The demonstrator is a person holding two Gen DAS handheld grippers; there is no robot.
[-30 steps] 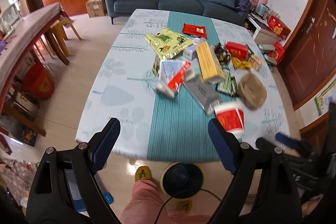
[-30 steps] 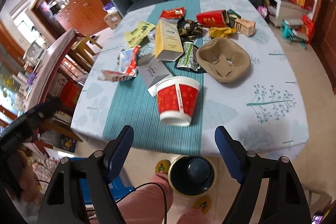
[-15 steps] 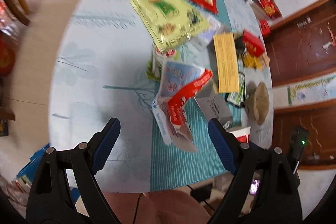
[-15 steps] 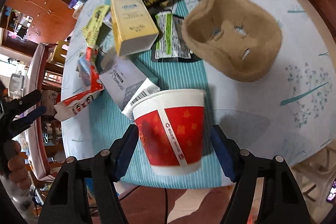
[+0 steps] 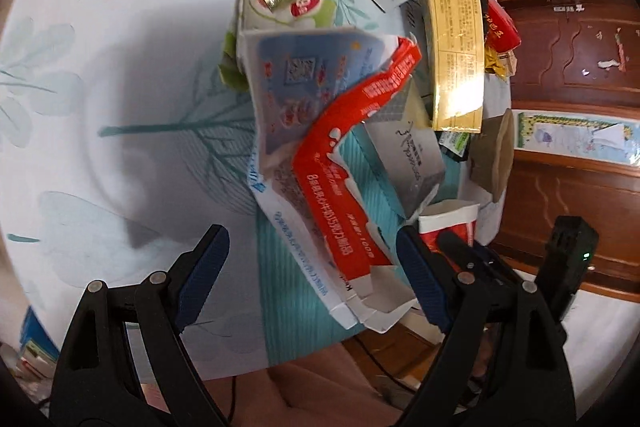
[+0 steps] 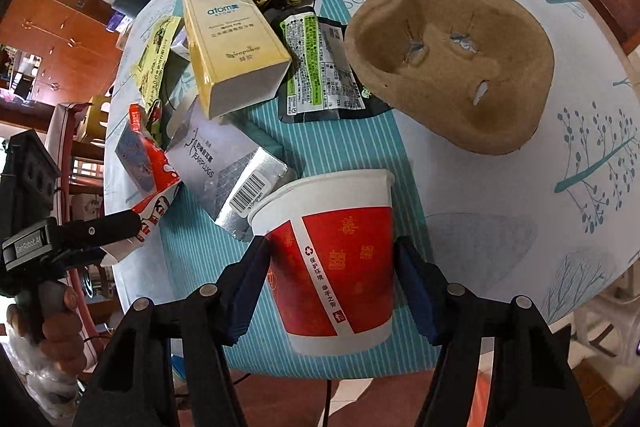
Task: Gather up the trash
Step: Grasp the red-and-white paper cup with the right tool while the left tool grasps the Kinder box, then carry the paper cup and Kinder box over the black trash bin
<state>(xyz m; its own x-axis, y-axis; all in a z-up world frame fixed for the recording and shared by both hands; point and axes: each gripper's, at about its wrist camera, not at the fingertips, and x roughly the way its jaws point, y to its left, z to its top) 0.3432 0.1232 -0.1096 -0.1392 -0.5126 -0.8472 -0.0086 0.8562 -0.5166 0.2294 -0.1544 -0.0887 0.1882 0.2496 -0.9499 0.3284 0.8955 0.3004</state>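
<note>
Right gripper [image 6: 330, 267] fingers closing onto the paper cup [image 6: 332, 255]; left gripper [image 5: 310, 267] fingers spread above the torn carton [image 5: 320, 155]

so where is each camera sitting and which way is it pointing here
Left wrist: on the left gripper, looking steeply down at the torn red and white carton; own open fingers show.
Right wrist: on the right gripper, looking down at the red paper cup between its pads; the hand on the left gripper shows.
Shared: carton, cup, gold box, brown pulp tray.
</note>
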